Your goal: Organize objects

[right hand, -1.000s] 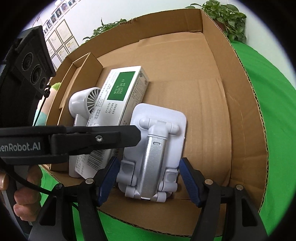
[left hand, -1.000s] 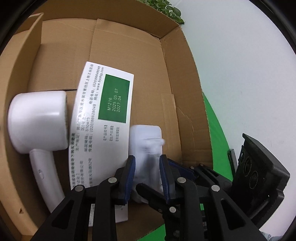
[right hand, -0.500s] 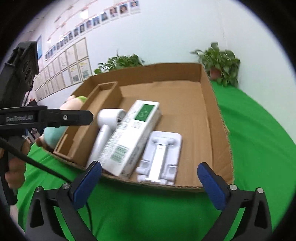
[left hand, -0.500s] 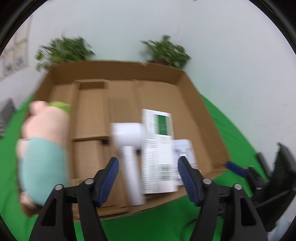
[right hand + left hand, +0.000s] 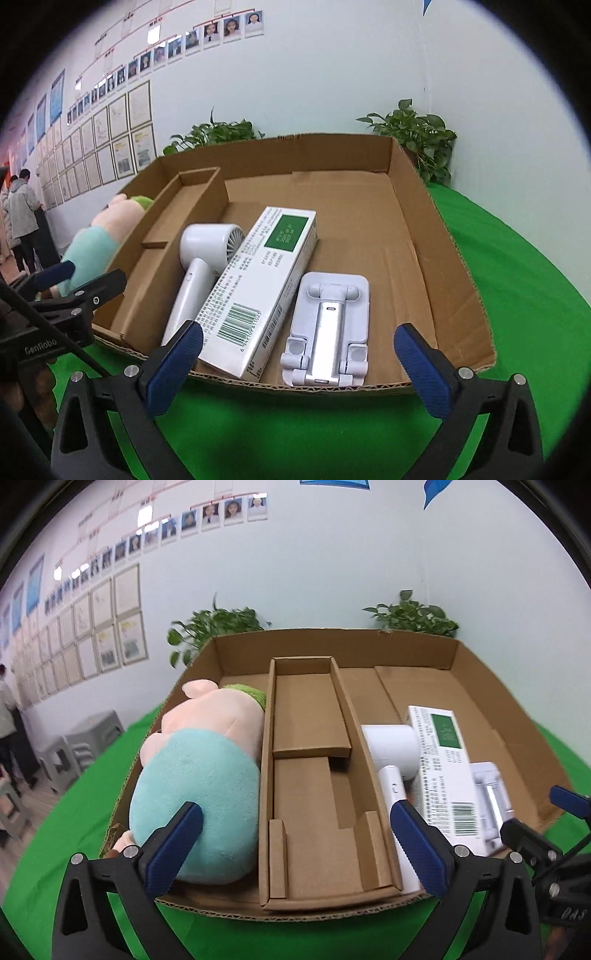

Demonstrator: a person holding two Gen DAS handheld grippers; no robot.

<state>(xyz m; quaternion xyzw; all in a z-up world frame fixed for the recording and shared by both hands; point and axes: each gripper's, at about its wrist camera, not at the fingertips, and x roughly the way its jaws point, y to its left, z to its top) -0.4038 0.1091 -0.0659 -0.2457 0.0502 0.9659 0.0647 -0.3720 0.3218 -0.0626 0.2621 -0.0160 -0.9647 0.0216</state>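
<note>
Box (image 5: pixel 424 236): held fan (image 5: pixel 207 258), carton (image 5: pixel 266 284), stand (image 5: pixel 328 325), toy (image 5: pixel 199 768).
Tools: left tool (image 5: pixel 295 845) and right tool (image 5: pixel 295 365) gaped empty before the box.
Progress: packing looked done.

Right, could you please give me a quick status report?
Both tongs, left and right, open, empty. Phone stand, box, fan in tray. Nothing obstructing.
</note>
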